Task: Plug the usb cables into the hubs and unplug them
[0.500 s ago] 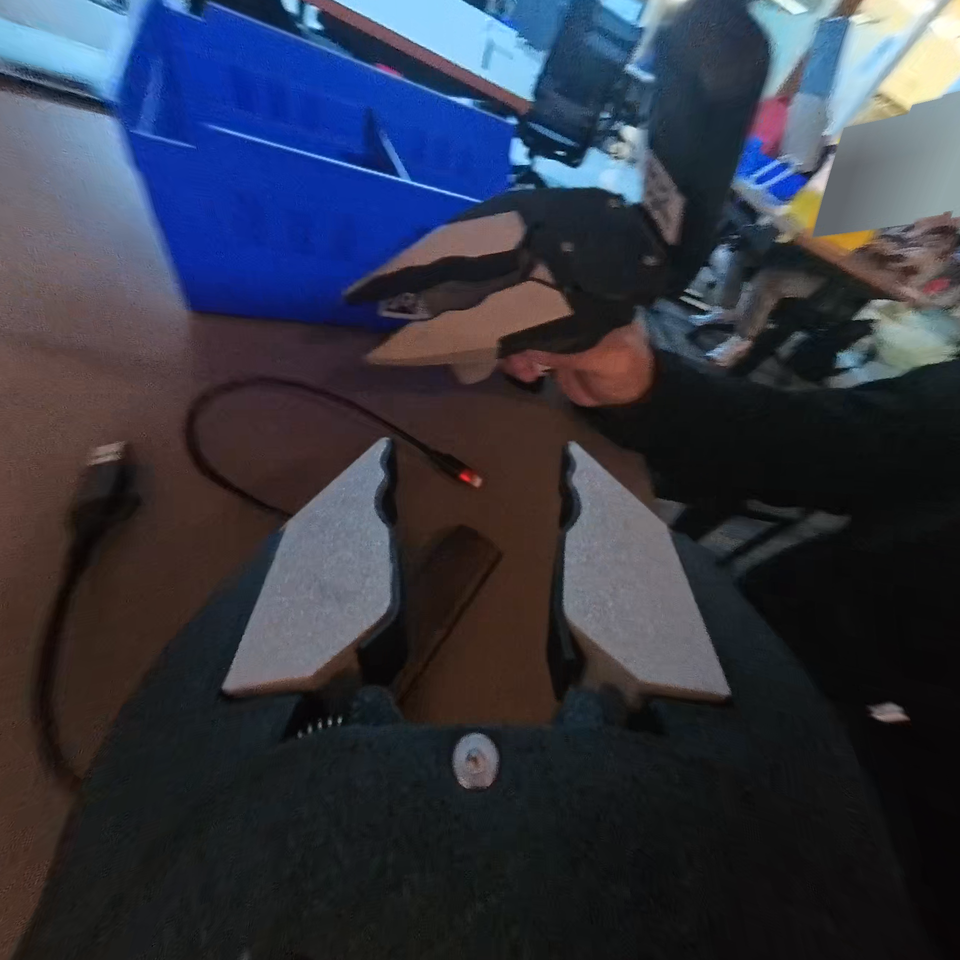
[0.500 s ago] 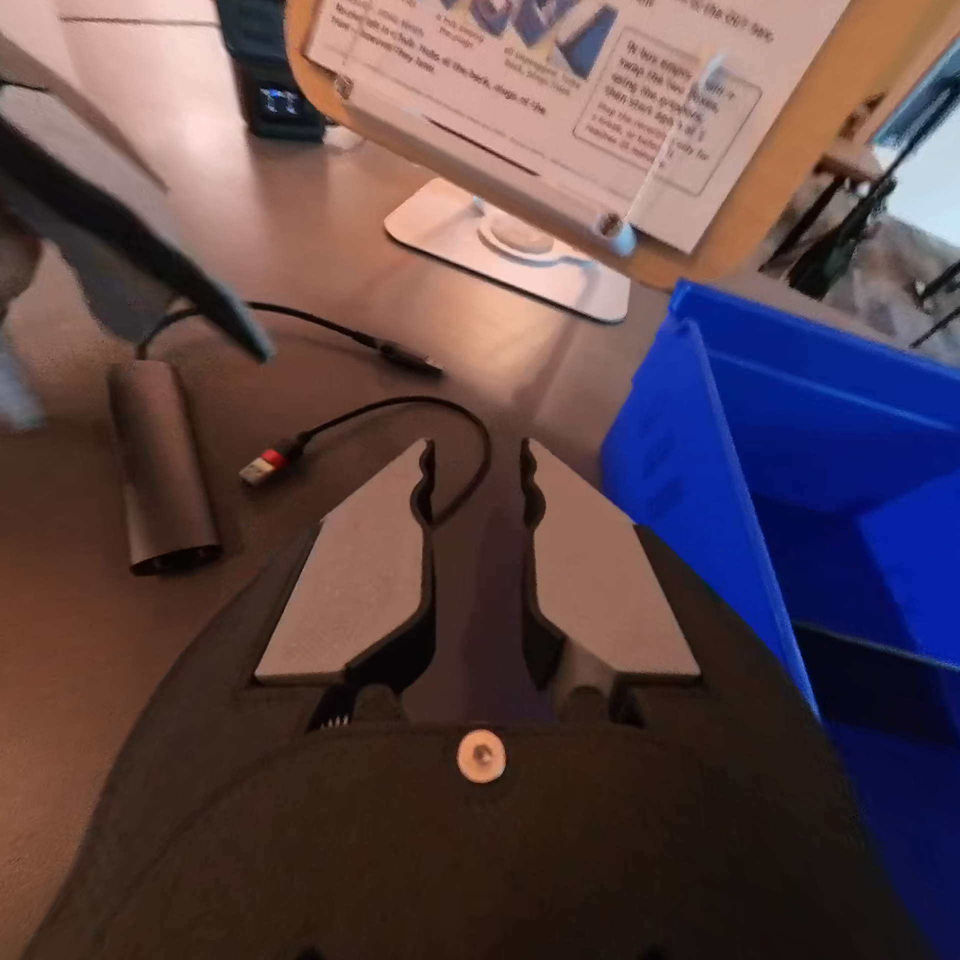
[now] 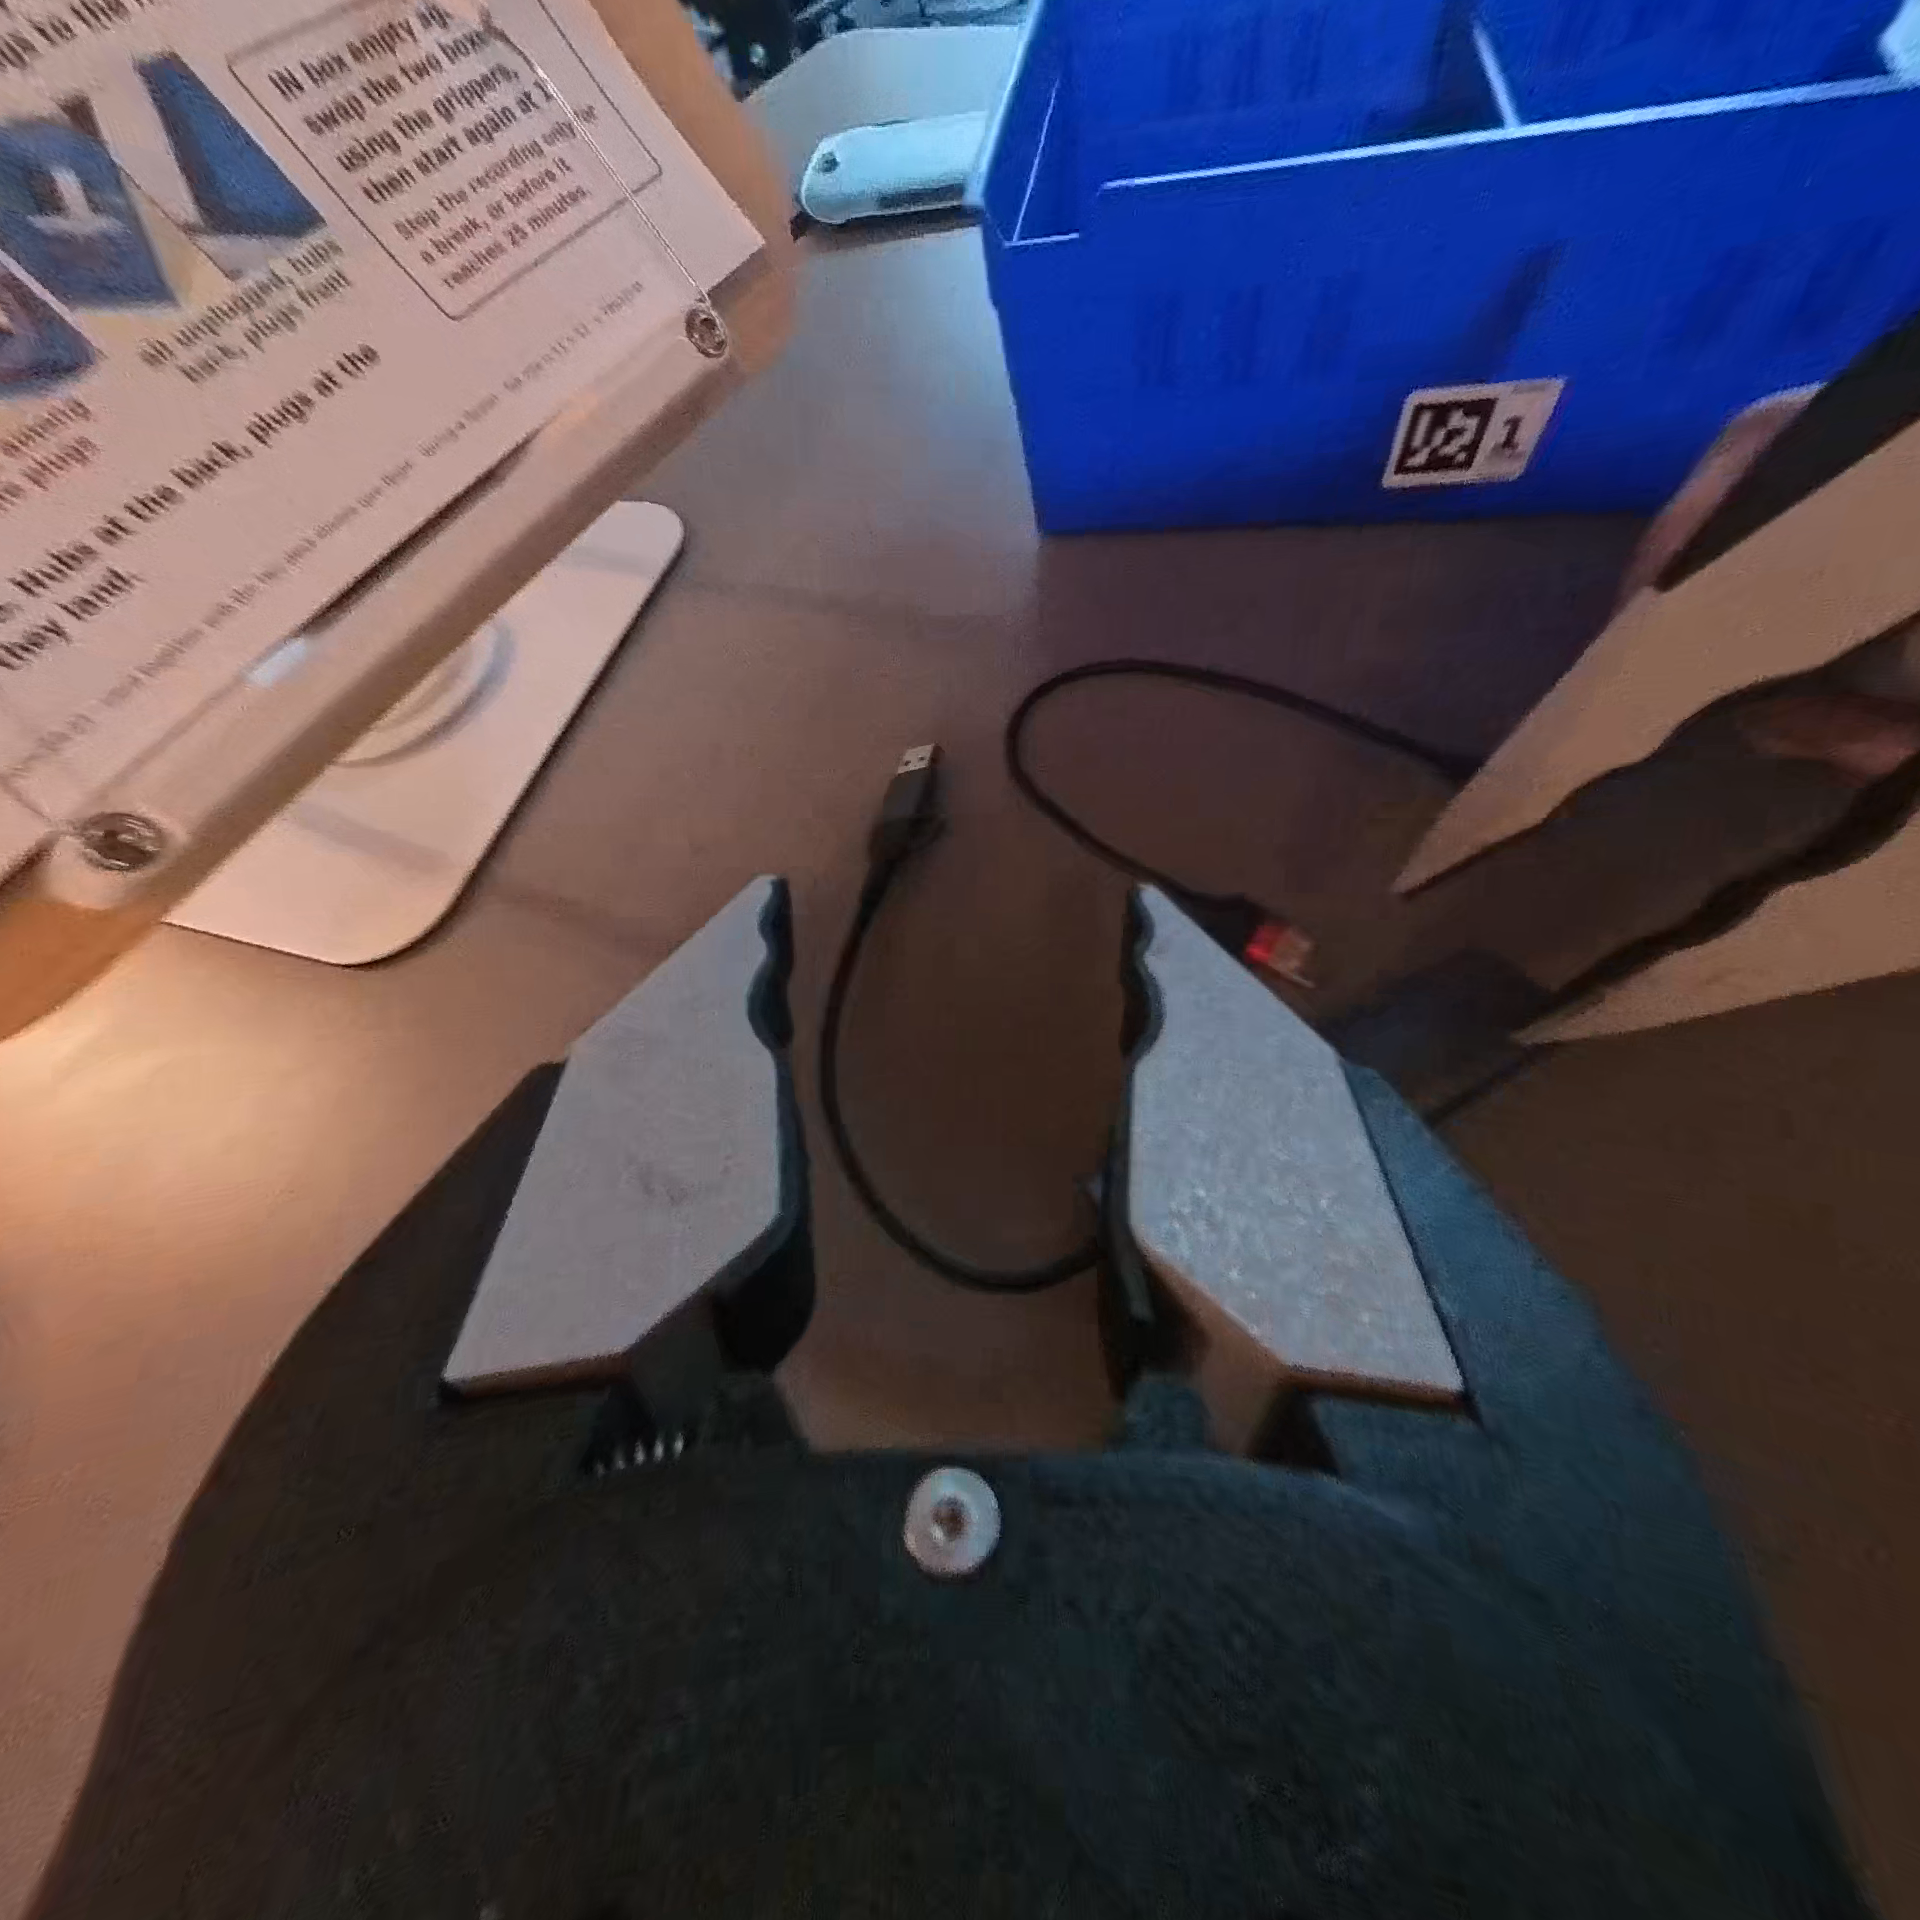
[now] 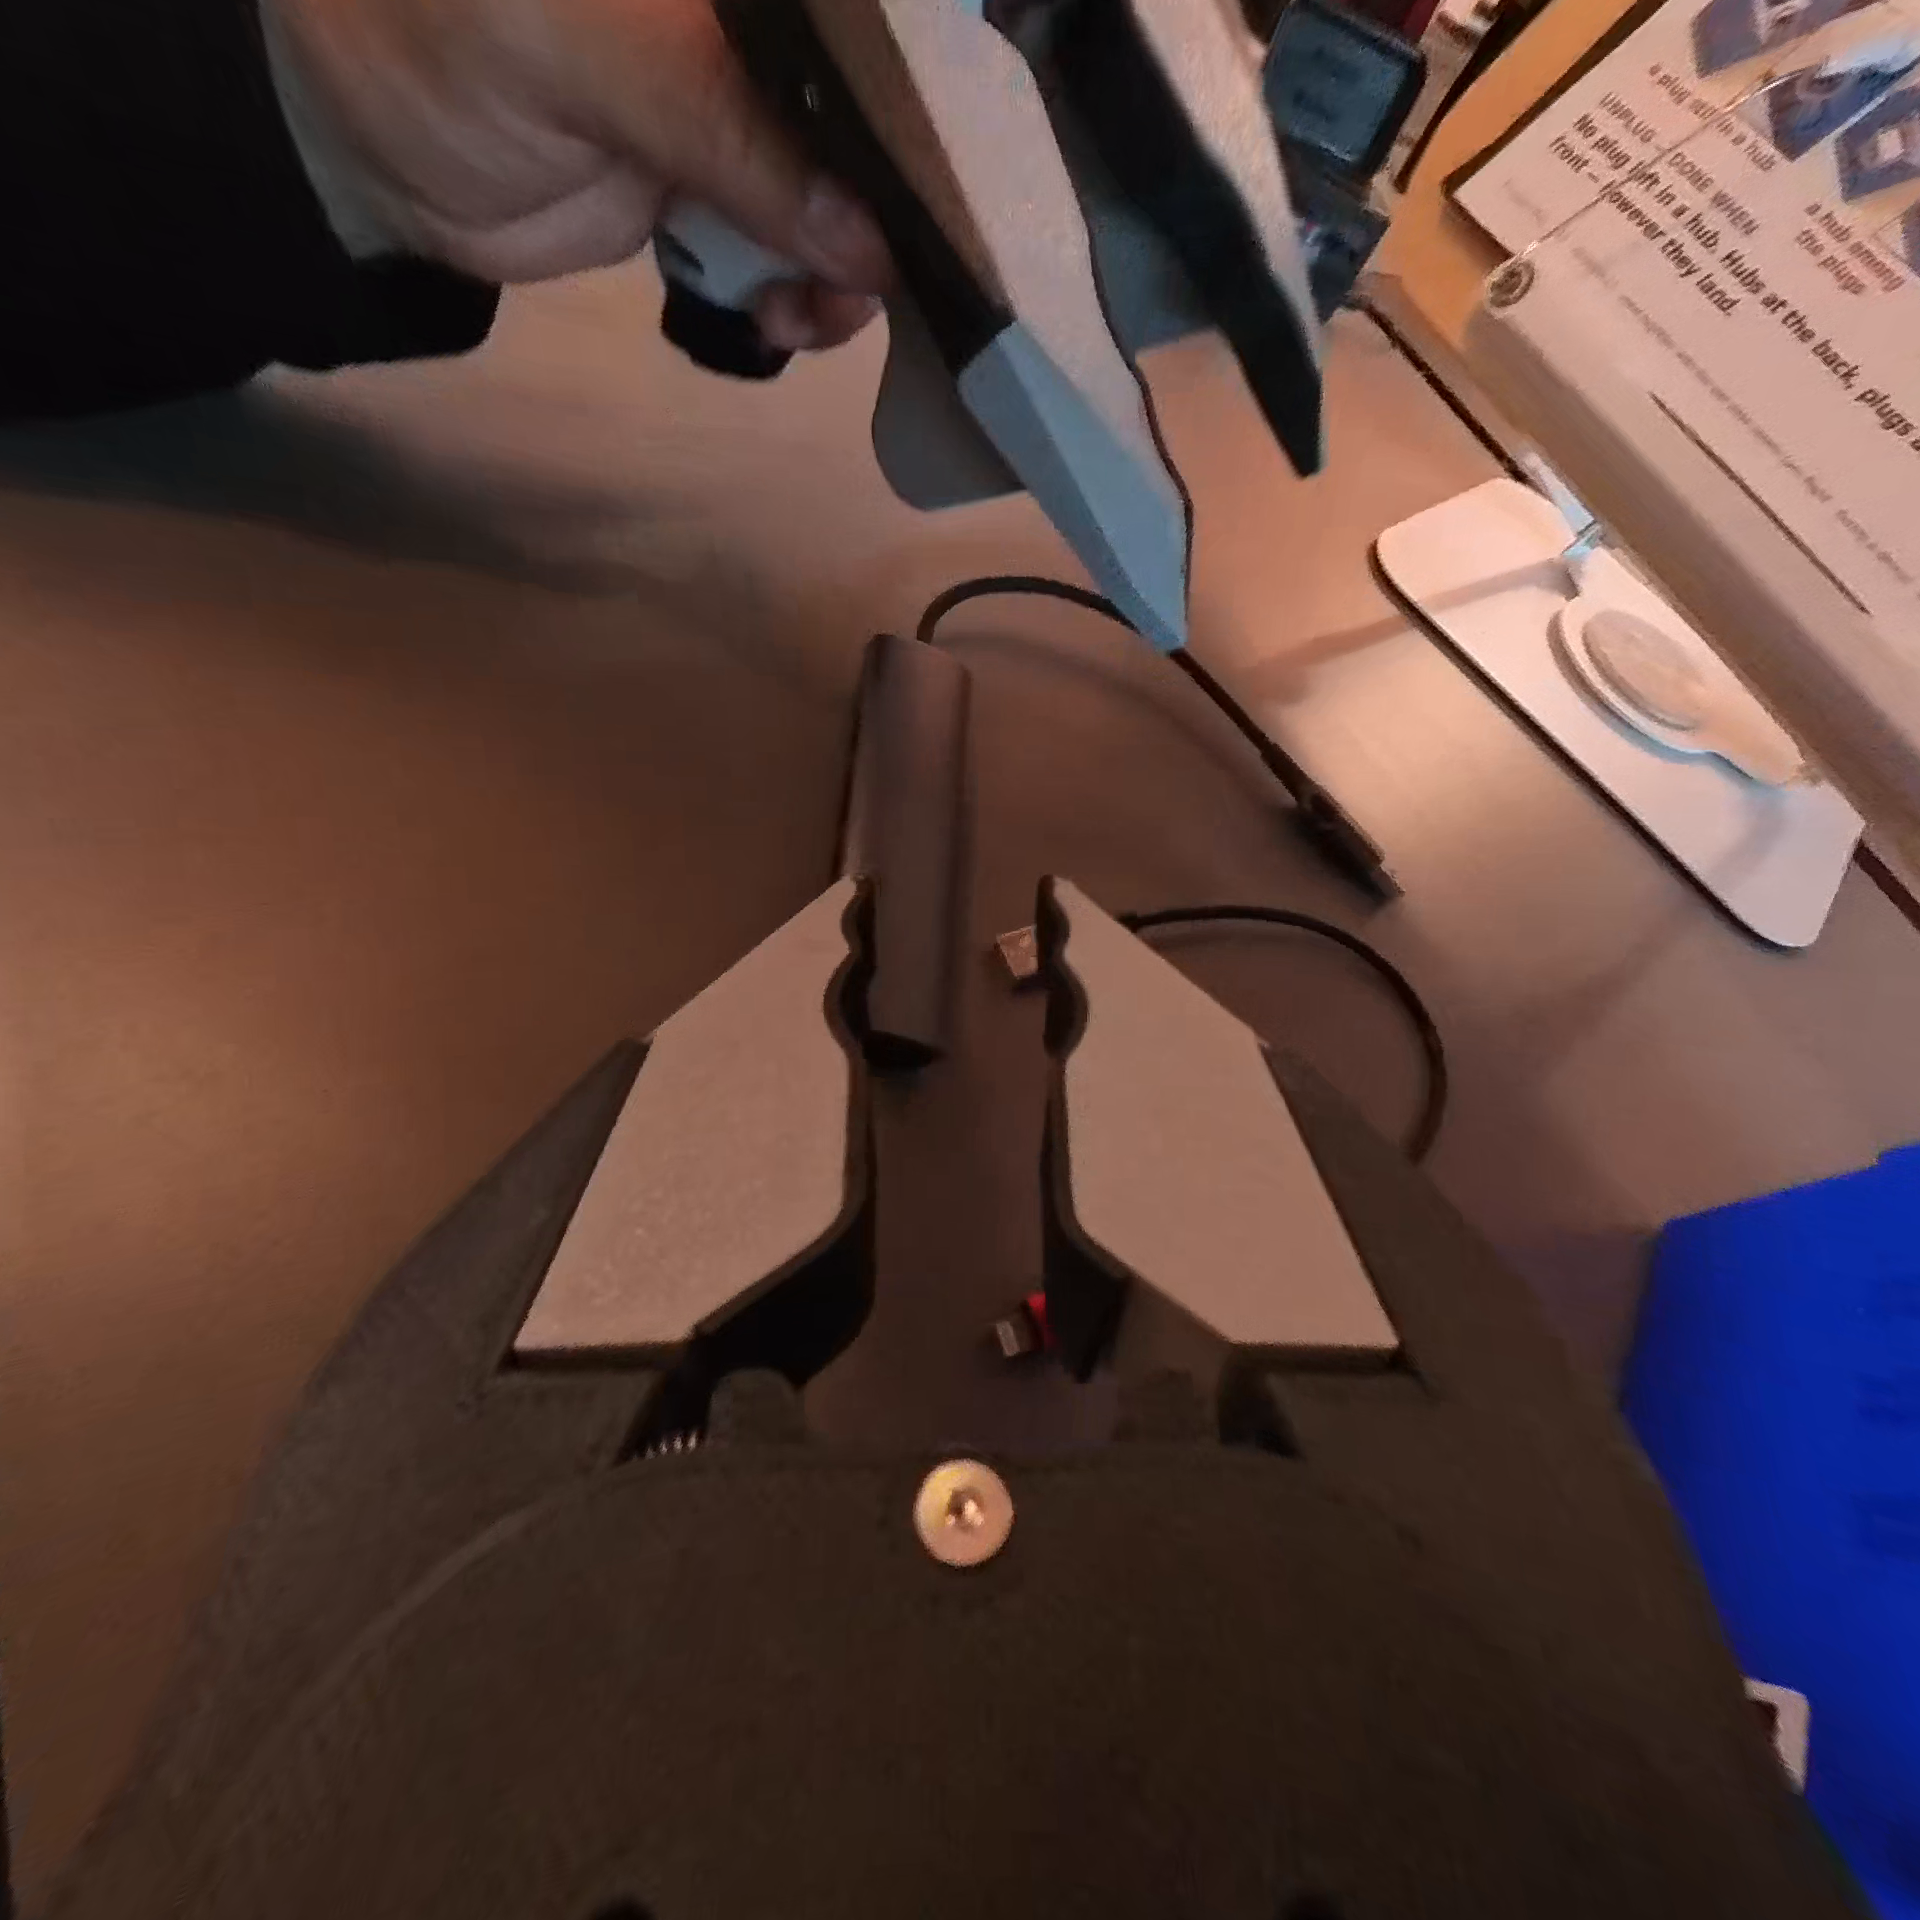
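While the brown table [image 3: 935, 582] carries a blue bin [image 3: 1455, 301] at the back and a stand-mounted instruction sheet [image 3: 343, 312] to one side, the work itself sits in a small patch between the two tools. The right gripper [image 4: 951, 904] hangs low over the dark grey hub [image 4: 909, 831], its jaws parted and empty, with the hub's near end lying against the inner edge of one finger and a metal plug tip [image 4: 1016, 956] just beside the other. The left gripper [image 3: 951, 914] is likewise spread wide and holds nothing; the hub's own black lead curls between its fingers, ending in a bare USB plug [image 3: 914, 790] on the table ahead. A second cable with a red-collared plug [image 3: 1273, 940] lies near the right tool. The step looks like steadying the hub before plugging in. I would centre the right jaws squarely across the hub body, close firmly without trapping either cable, then let the left tool take the red-collared plug by its collar and line it up with a port.
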Motion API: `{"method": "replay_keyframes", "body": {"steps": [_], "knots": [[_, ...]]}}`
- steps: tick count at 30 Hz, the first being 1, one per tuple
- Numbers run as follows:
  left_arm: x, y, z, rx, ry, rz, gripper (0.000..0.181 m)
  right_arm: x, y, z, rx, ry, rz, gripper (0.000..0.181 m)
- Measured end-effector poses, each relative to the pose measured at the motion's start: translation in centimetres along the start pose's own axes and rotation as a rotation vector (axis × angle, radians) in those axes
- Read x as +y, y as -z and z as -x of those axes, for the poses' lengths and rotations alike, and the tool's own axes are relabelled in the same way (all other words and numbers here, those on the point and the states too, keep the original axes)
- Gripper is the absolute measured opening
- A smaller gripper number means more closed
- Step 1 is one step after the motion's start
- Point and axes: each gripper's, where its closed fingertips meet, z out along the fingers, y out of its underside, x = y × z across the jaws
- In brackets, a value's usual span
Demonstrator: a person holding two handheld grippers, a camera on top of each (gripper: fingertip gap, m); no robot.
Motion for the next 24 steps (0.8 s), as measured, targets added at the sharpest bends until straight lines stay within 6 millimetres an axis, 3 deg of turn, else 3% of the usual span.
{"method": "replay_keyframes", "body": {"steps": [4, 7, 9, 10, 13, 18, 21, 24], "knots": [[0.7, 0.5, -1.5, 0.050, -0.146, 0.013, 0.069, 0.9, -0.4, 0.8, -0.071, -0.044, 0.065, 0.043], [1.7, 0.7, -4.8, 0.229, -0.200, 0.020, 0.069, 1.9, -0.7, 1.3, -0.116, -0.077, 0.134, 0.045], [2.9, 0.6, -5.9, 0.273, -0.262, 0.062, 0.072, 2.9, -1.2, 1.2, -0.111, -0.093, 0.201, 0.041], [3.5, 0.5, -6.4, 0.284, -0.300, 0.083, 0.072, 2.9, -1.2, 1.2, -0.118, -0.104, 0.208, 0.029], [4.4, 0.5, -7.5, 0.316, -0.376, 0.119, 0.074, 3.0, -1.2, 1.2, -0.136, -0.129, 0.208, 0.027], [5.0, 0.2, -7.0, 0.251, -0.458, 0.144, 0.069, 1.5, -0.1, -0.4, -0.156, -0.303, 0.074, 0.026], [4.7, -0.4, -5.9, 0.135, -0.539, 0.144, 0.053, 0.7, 0.8, -0.4, -0.235, -0.385, -0.005, 0.026], [4.7, -0.7, -6.8, 0.132, -0.594, 0.135, 0.028, 0.1, 1.2, 0.0, -0.278, -0.405, -0.044, 0.026]]}}
